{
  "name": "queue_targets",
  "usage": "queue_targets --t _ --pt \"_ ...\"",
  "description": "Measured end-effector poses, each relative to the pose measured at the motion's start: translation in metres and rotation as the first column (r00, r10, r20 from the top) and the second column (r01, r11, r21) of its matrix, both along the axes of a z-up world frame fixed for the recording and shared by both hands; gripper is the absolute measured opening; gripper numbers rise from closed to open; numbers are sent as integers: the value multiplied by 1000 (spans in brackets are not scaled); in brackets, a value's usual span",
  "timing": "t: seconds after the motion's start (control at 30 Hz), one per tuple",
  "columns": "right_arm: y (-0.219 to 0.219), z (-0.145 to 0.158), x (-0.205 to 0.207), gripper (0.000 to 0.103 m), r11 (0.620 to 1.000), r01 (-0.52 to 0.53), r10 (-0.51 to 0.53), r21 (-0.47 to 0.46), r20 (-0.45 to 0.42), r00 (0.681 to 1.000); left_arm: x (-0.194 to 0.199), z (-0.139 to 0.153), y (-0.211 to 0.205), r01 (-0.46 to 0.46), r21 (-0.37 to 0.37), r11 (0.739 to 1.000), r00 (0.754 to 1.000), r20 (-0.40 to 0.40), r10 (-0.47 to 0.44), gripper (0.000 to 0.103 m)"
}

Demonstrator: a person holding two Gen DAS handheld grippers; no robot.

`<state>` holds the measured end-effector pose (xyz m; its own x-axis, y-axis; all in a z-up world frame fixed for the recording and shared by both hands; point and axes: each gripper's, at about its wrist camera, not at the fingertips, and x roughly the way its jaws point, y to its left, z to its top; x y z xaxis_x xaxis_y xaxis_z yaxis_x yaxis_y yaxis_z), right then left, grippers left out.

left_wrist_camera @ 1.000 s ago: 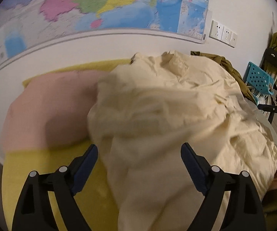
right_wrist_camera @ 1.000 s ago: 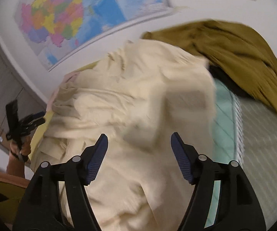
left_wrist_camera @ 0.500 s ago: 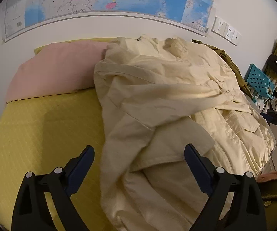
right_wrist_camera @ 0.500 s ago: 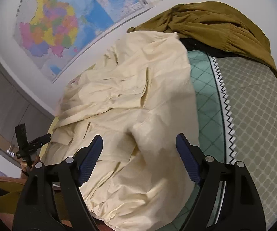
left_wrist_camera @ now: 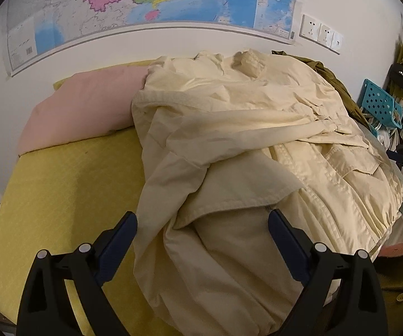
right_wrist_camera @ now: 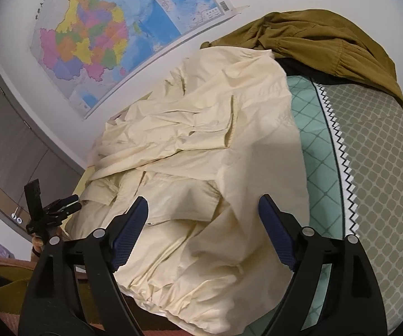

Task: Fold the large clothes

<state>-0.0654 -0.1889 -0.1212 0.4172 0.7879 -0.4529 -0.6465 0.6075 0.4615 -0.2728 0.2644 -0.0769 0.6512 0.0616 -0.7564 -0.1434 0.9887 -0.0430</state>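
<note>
A large cream jacket [left_wrist_camera: 246, 151] lies crumpled across the bed, one sleeve thrown over its body; the right wrist view shows the same jacket [right_wrist_camera: 201, 151] spread toward the near edge. My left gripper [left_wrist_camera: 202, 221] hovers open above the jacket's near folded flap, its blue pads clear of the cloth. My right gripper [right_wrist_camera: 202, 207] is open too, jaws wide over the jacket's hem side, nothing pinched. The left gripper [right_wrist_camera: 61, 207] also shows small at the left of the right wrist view.
A pink pillow [left_wrist_camera: 84, 106] rests on the yellow sheet [left_wrist_camera: 61, 190] at the bed's head. An olive garment [right_wrist_camera: 327, 42] lies bunched by the wall on a green and grey quilt [right_wrist_camera: 369, 154]. A blue perforated rack [left_wrist_camera: 380, 103] stands beside the bed. A map hangs on the wall.
Both grippers have dropped lower and drawn back from the jacket, which has settled on the bed. The right jaws stand wider than a second ago.
</note>
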Motion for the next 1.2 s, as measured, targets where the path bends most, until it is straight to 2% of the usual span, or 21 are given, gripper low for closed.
queue_targets --t 0.13,0.33,0.5,0.57,0.7,0.73,0.8,0.87,0.93,0.97,1.03,1.1,1.2 --pt "-7 -2 -2 81 1000 28 -28 -3 -5 1000 -12 -4 12 -29 -37 999 1000 5 29 92" --pt "-28 -14 1 84 998 66 -65 13 -51 997 -27 -12 38 -73 -159 985 997 -13 72 92" --pt "-34 -32 1 92 999 48 -46 11 -113 992 -35 -30 41 -12 -296 955 998 -56 -5 94" --pt "-32 -40 -1 93 999 33 -32 7 -136 990 -38 -32 36 18 -294 956 999 -42 -32 96" --pt "-27 -50 -7 98 998 -21 31 65 -153 988 -38 -33 21 109 -364 925 992 -21 -125 96" --pt "-24 -50 -9 98 998 -33 42 59 -145 989 -37 -33 17 102 -347 932 993 -23 -117 96" --pt "-19 -49 -12 87 997 -49 56 56 -139 989 -33 -35 9 94 -292 952 993 -39 -110 83" --pt "-16 -46 -12 86 999 -40 40 9 -141 989 -29 -33 9 81 -262 962 993 -64 -101 81" --pt "-19 -36 -12 87 999 13 -17 -35 -99 995 -26 -24 19 28 -216 976 996 -77 -45 83" --pt "-24 -26 -11 87 998 49 -52 -41 -71 996 -26 -17 26 -9 -172 985 997 -73 -4 88" --pt "-29 -8 -11 87 997 73 -73 -17 -20 997 -26 2 38 -62 -94 994 997 -39 59 91" --pt "-19 15 -10 87 996 83 -80 -43 67 995 -19 20 43 -64 -61 996 998 4 64 91" --pt "20 43 0 86 991 66 -43 -118 187 981 20 45 30 -7 37 999 998 68 5 91"
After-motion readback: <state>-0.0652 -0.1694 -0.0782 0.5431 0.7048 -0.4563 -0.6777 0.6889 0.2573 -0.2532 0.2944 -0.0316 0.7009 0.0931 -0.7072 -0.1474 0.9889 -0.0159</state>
